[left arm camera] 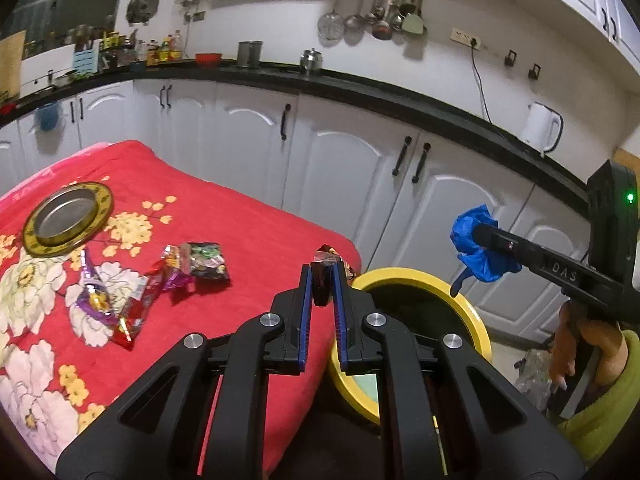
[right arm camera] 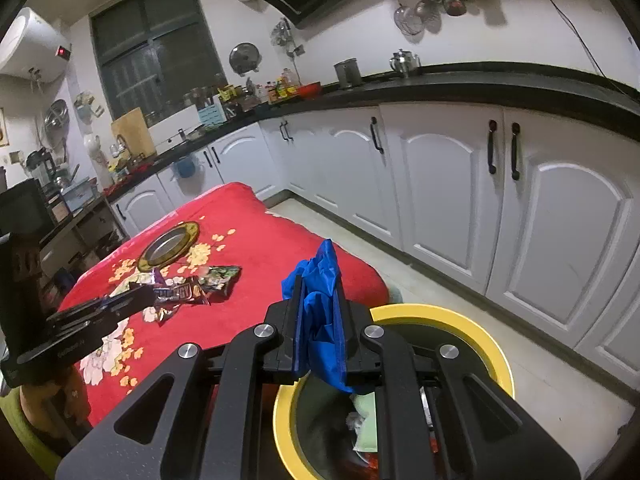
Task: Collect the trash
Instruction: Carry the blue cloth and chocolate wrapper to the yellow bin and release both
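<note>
Both jaws are clamped, left gripper on a dark wrapper, right gripper on blue plastic, so I'd get squarely over the yellow bin before letting go.

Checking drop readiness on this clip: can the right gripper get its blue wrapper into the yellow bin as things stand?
Probably yes. The right gripper, shut on the blue wrapper, sits near the yellow bin, whose mouth is open and uncovered. Nothing lies between them; the left gripper is beside the rim, not over it.

right gripper clamps blue wrapper above yellow-rimmed bin, beside red cloth.
</note>
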The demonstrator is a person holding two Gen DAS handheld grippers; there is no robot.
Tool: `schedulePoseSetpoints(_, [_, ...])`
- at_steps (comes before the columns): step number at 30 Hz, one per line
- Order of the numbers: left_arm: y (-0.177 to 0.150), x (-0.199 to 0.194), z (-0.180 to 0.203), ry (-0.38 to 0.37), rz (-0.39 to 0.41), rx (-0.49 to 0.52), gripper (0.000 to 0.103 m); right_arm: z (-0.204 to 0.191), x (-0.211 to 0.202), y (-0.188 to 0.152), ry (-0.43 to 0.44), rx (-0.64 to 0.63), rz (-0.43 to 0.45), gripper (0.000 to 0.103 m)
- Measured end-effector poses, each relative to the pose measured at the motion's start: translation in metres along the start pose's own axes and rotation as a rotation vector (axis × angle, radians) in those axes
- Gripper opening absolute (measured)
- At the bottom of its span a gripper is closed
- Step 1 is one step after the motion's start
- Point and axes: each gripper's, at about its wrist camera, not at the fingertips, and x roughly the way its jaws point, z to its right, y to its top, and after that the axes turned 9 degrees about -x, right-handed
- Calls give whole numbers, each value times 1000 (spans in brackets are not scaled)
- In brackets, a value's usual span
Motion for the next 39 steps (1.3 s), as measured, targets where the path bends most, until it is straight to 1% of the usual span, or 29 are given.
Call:
schedulePoseSetpoints(11, [-19,28,28,-39,-75,65,6,27,-3,-17,-46,44,-26,12])
schedulePoseSetpoints(18, [-34,51,49,-71,-141,103,6,47,0,-31,-66,79,-58,12])
schedulePoseSetpoints(23, [-45,66,61,-88,-193,127,6,58,6,-40,-57,105,-88,13])
schedulePoseSetpoints(27, [-55,78,68,-105,-233,136,6,62,12,-45,-48,120,-108,15])
schedulePoseSetpoints(33, [-66,90,74,-121,-276,139,6,69,16,-49,-41,140,-124,15])
schedulePoseSetpoints(39, [-68,98,74,-135,-302,127,7,73,21,-53,-36,155,-137,21])
